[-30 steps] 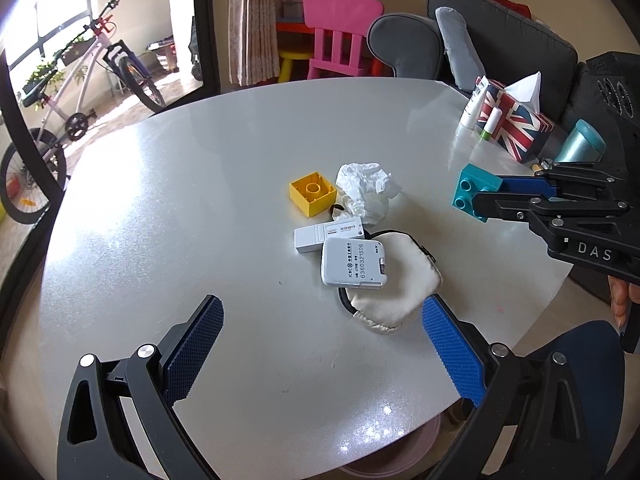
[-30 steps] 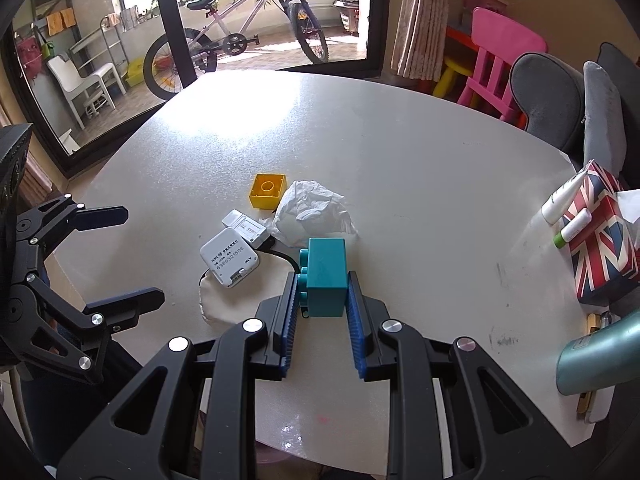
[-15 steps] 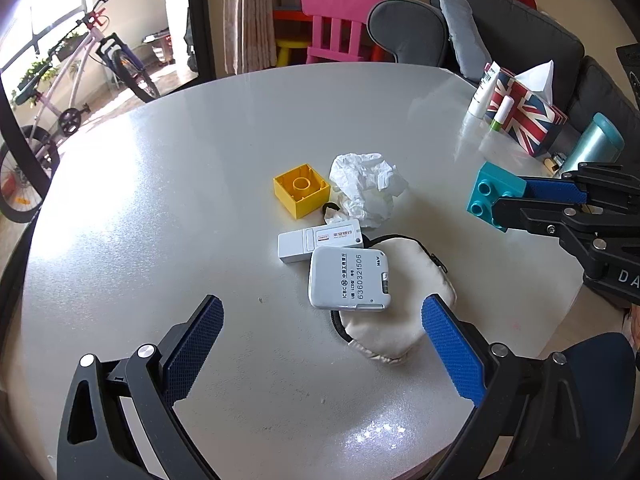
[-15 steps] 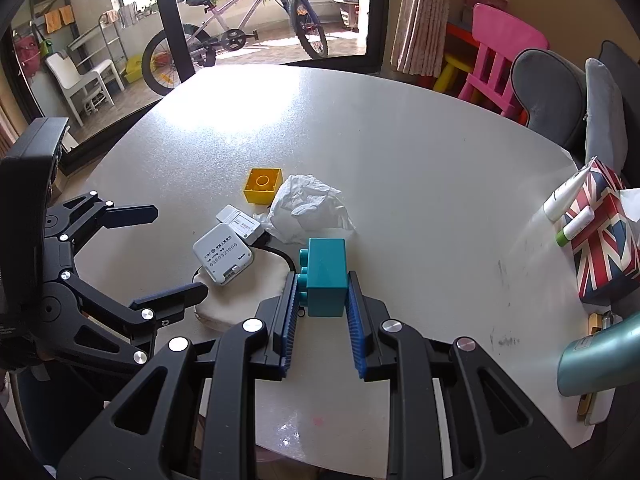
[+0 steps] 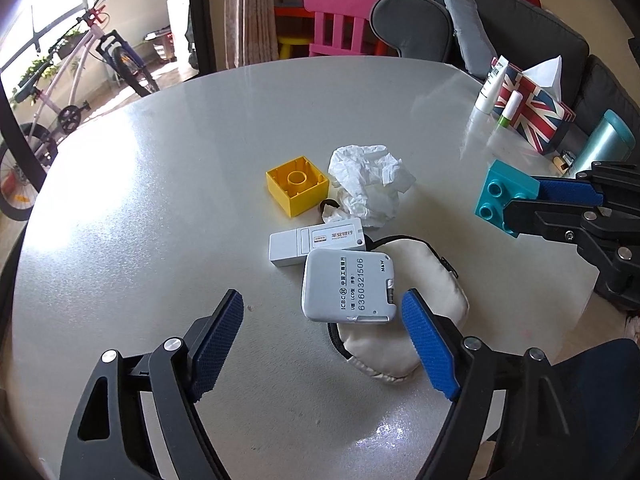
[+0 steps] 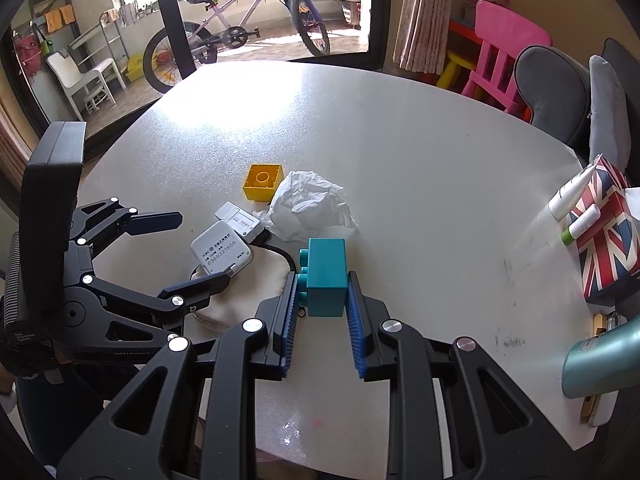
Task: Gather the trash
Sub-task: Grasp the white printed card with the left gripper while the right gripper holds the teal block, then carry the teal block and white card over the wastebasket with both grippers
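OK: crumpled tissue (image 5: 370, 184) lies mid-table (image 5: 160, 184), touching nothing but the surface, yellow block (image 5: 298, 190) at its 9 o'clock, white dongle (image 5: 316, 242) at 6. Left gripper (image 5: 320, 344) is closing, jaws wide, pads clear of the white ICBC device (image 5: 348, 286) on the cream pouch (image 5: 400, 344). Right gripper (image 6: 322, 312), 3 o'clock of the tissue, clamps the teal block (image 6: 326, 276).

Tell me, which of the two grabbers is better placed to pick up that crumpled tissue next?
Probably the left gripper: its jaws are closing on nothing, aimed toward the crumpled tissue. The right gripper already clamps a teal block.
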Demonstrator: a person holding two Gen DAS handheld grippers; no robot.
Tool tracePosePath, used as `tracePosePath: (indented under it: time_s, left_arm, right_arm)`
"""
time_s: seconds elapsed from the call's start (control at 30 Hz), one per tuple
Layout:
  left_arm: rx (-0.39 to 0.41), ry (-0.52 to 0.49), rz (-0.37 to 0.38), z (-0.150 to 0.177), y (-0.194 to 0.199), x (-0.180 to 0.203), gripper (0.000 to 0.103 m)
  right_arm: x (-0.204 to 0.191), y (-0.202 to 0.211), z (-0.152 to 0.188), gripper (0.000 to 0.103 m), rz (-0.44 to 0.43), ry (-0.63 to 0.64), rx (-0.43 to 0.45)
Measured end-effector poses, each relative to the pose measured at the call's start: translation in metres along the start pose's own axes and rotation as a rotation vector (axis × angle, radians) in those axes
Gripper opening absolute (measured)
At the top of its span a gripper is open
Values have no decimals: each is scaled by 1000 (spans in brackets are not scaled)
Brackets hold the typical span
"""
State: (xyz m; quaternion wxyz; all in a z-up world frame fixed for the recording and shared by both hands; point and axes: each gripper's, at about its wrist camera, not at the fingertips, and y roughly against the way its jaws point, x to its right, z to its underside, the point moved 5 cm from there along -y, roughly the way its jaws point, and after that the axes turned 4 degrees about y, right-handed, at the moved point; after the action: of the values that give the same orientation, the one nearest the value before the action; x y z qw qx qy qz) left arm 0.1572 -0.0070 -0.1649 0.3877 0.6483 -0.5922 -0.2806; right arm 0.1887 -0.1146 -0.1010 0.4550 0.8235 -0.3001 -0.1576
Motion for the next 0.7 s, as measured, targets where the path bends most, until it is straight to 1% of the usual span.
tracePosePath:
  time_s: [0.07, 0.2, 0.23, 0.27, 0.33, 0.7]
  left_arm:
    - [-4, -2, -2, 1, -2, 0, 71]
    - [-8, 4, 3, 3, -3, 0, 63]
    - [-10, 5, 7, 3, -4, 1, 56]
    - [-11, 8, 12, 3, -4, 1, 52]
    - [-12, 8, 15, 3, -4, 1, 48]
    - [-15, 27, 8, 8, 6, -9, 48]
  right_arm:
    - [0, 0, 0, 23, 0, -2, 0]
    - [0, -1, 0, 23, -1, -2, 0]
    - [-1, -1, 1, 23, -2, -4, 0]
    - [-1, -1, 1, 23, -2, -4, -1]
    - [-1, -2, 1, 23, -3, -4, -1]
    - [-5, -2, 1, 23, -14, 6, 8]
